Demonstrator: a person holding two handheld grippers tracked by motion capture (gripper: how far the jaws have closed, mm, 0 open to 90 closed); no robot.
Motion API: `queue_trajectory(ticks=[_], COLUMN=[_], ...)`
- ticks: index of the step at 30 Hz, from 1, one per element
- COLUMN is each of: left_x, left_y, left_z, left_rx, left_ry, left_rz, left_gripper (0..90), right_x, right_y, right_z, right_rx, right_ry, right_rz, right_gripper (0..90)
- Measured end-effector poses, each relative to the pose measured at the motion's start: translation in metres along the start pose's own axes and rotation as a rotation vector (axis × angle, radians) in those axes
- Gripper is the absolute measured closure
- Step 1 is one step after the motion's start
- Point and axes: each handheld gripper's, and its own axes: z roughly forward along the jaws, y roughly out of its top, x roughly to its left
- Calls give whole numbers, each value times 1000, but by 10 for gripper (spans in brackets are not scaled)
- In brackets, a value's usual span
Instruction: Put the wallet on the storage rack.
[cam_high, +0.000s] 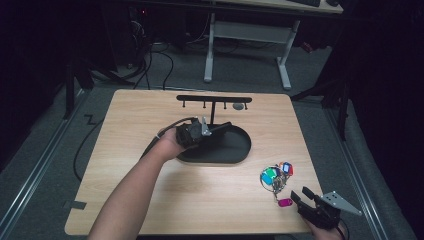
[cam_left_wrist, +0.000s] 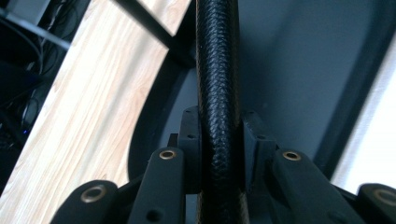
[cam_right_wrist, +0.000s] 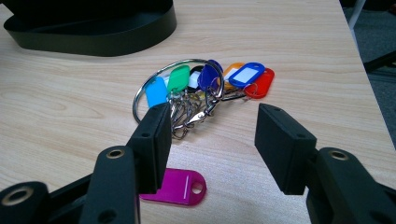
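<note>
A black key stand has a crossbar (cam_high: 214, 99) with several hooks and an upright post (cam_left_wrist: 217, 70) rising from an oval black tray base (cam_high: 235, 150). My left gripper (cam_high: 220, 128) reaches in from the left and is shut on that textured post, jaws pressed on both sides (cam_left_wrist: 219, 126). A small grey piece (cam_high: 239, 106) hangs at the right end of the crossbar. A metal key ring with several coloured tags (cam_high: 276, 176) (cam_right_wrist: 196, 88) lies on the table right of the tray. A loose magenta tag (cam_right_wrist: 180, 186) lies nearer me. My right gripper (cam_high: 300, 194) (cam_right_wrist: 212, 121) stands open just short of the ring, nothing between its pads.
The wooden table (cam_high: 150, 200) ends close behind the right gripper at the front right corner. The tray's wall (cam_right_wrist: 93, 28) stands beyond the key ring. A white desk frame (cam_high: 250, 35) and floor cables (cam_high: 150, 65) lie past the far edge.
</note>
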Motion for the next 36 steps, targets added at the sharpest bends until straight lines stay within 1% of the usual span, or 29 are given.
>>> queue_trajectory(ticks=[4, 6, 9, 10, 11, 14, 15, 17, 19, 23, 25, 27, 28, 29, 31, 32, 36], left_x=[3, 4, 5, 5, 4, 4, 5, 5, 4, -4, -9, -16, -19, -22, -29, -32, -36], left_y=[-3, -5, -6, -6, -5, -4, -3, -3, -2, -4, -5, -6, -6, -7, -7, -6, -4], left_z=[3, 6, 6, 6, 6, 4, 3, -1, -3, -7, -6, -5, -4, -3, 0, 2, 6], left_rx=[20, 32, 33, 35, 39, 26, 17, 4, 6, -16, -16, -20, -17, -17, -8, -1, 6], left_ry=[9, 1, 2, 4, 12, 15, 13, -2, -8, -31, -44, -68, -73, -76, -81, -84, -100], left_rz=[-1, -13, -26, -25, -26, -39, -52, -69, -72, -81, -78, -70, -62, -55, -26, -21, -25], left_gripper=[731, 726, 717, 710, 704, 672, 649, 621, 605, 624, 616, 638, 663, 672, 692, 692, 676], right_x=[0, 0, 0, -1, 0, 0, 0, 1, 1, 1, 1, 2, 3, 3, 3, 3, 3], right_y=[0, 0, 0, 0, 0, 0, 0, 0, 0, 0, 0, 1, 1, 1, 1, 1, 1], right_z=[1, 1, 1, 1, 0, 1, 1, 1, 1, 2, 2, 1, 1, 1, 2, 2, 3], right_rx=[2, 4, 5, 2, 3, 4, 5, 7, 7, 13, 12, 9, 8, 8, 8, 10, 11], right_ry=[1, 2, 3, 2, 1, 1, 2, 2, 2, 2, 3, 4, 4, 3, 4, 4, 8], right_rz=[1, 2, 3, -3, 1, 1, 0, 2, -1, -2, -7, -6, -7, -5, -4, -1, -8], right_gripper=[464, 464, 464, 464, 464, 464, 464, 464, 464, 464, 464, 464, 464, 464, 464, 464, 464])
